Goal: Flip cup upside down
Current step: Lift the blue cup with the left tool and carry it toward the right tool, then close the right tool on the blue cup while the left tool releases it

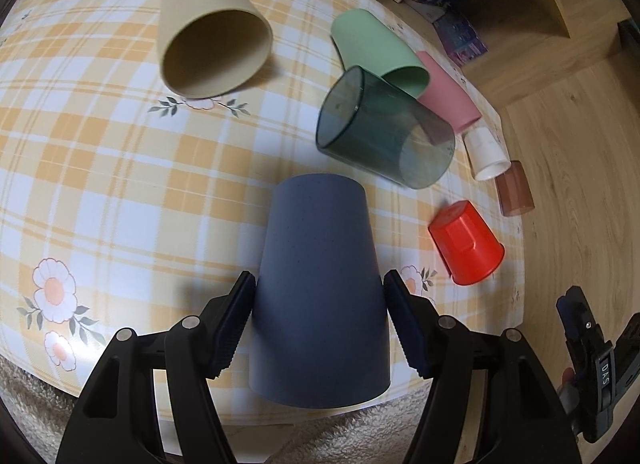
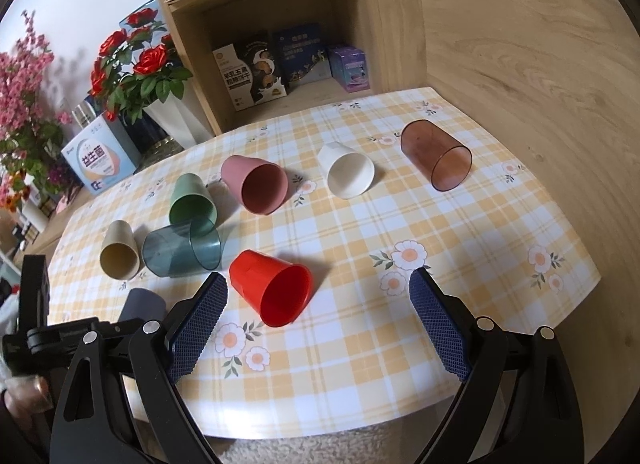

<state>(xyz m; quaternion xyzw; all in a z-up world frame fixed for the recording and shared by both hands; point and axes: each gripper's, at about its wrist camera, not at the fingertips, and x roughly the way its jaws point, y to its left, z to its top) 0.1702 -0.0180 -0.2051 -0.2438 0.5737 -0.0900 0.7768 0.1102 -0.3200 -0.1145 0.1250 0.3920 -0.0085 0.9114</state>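
A slate-blue cup (image 1: 320, 288) stands upside down, base up, at the near edge of the checked tablecloth (image 1: 120, 184). My left gripper (image 1: 320, 284) has a pad against each side of it. The cup also shows in the right wrist view (image 2: 142, 302), partly hidden behind the left gripper. My right gripper (image 2: 318, 294) is open and empty, low over the near edge. A red cup (image 2: 276, 286) lies on its side just ahead of it, mouth toward me.
Lying on their sides are a beige cup (image 1: 212, 36), green cup (image 1: 376, 48), clear teal cup (image 1: 384, 128), pink cup (image 2: 256, 182), white cup (image 2: 348, 170) and brown clear cup (image 2: 438, 154). A wooden shelf (image 2: 260, 24) with boxes and flower vases stands behind.
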